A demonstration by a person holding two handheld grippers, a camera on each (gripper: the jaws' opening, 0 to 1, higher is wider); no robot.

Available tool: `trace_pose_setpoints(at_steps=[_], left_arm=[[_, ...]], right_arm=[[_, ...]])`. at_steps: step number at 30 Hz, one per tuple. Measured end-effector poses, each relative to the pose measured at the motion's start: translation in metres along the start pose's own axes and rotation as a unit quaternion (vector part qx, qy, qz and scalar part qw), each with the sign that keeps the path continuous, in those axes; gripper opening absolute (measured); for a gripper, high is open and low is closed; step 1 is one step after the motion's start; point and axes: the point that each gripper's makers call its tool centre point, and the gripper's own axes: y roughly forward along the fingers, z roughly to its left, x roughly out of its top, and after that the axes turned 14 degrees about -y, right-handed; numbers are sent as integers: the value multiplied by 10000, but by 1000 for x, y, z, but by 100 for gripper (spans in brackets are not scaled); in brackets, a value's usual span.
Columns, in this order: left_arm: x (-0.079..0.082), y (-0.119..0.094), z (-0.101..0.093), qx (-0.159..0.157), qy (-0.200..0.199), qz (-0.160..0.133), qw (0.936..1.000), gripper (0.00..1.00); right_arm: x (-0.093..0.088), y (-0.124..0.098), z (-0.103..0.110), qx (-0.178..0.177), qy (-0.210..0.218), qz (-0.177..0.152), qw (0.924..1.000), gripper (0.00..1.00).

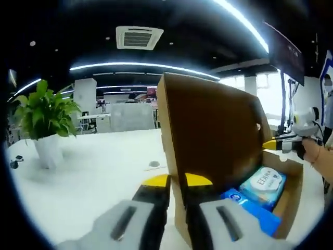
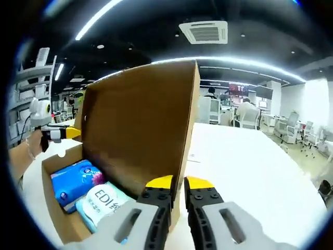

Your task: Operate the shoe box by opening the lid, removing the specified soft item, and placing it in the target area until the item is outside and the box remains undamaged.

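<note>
Well, starting at the far left of the left gripper view, a potted plant (image 1: 44, 112) stands on the white table (image 1: 104, 172), well off to the left of my jaws and out of the way. My left gripper (image 1: 177, 181) sits at the near end of the shoe box (image 1: 294, 192), jaws drawn almost together with only a thin slot between them. The edge of the raised lid (image 1: 208, 130) runs down into that slot, so I judge it pinched. The lid stands roughly upright, just ahead and to the right of the jaws.

Beyond it, inside the open box, lie a blue pack (image 1: 250, 208) and a pale wipes pack (image 1: 264, 185), touching each other (the wipes look like the soft item, though I can't be sure which is meant). Neither is out yet. At the far end, a person's hand (image 1: 315, 153) brings the right gripper (image 1: 273, 144) up against the lid's other edge.

From the right gripper view, its jaws are likewise nearly closed, with the lid's edge between them.

My worry is that both grippers are clamped on one sheet of card. If my hands drift apart or twist against each other, the lid could crease or tear at its fold. Pushing it back too far would strain that fold too. Letting go with both at once may drop the lid onto the packs, so one gripper has to keep it up while the other reaches in.
</note>
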Motion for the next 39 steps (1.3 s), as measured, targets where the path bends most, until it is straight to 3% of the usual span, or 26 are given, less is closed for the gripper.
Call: trace_pose_setpoints(at_steps=[7, 11, 15, 17, 19, 23, 25, 30, 32, 37, 39], left_arm=[[1, 1, 0, -82, -51, 56, 9999, 10], [0, 0, 0, -165, -43, -79, 9998, 9], [1, -3, 2, -171, -546, -245, 9981, 7], [1, -2, 2, -121, -466, -248, 9985, 6], [1, -3, 2, 75, -110, -195, 9997, 6], [0, -2, 1, 137, -37, -193, 9997, 6], [0, -3, 3, 82, -139, -262, 9995, 6], [-1, -7, 5, -335, -894, -665, 9932, 6], [-1, -8, 5, -345, -829, -599, 9942, 6], [-4, -13, 2, -151, -346, -774, 9963, 5], [-5, -14, 2, -134, -327, -777, 9963, 5]], right_arm=[[3, 1, -4, 55, 96, -86, 9999, 13], [5, -1, -2, -90, -467, -292, 9984, 12], [6, -3, -1, -219, -386, -512, 9977, 5], [6, -3, -2, -203, -263, -488, 9983, 4], [6, -2, -3, -159, -216, -442, 9987, 4], [5, 0, -2, 3, -258, -225, 9994, 4], [4, 0, 0, 44, -343, -218, 9992, 4], [3, -2, 2, 108, -291, -456, 9985, 5], [3, -1, 2, 131, 17, -637, 9979, 4], [1, -6, 5, 165, -60, -910, 9957, 5], [0, -8, 6, 180, -95, -963, 9951, 6]])
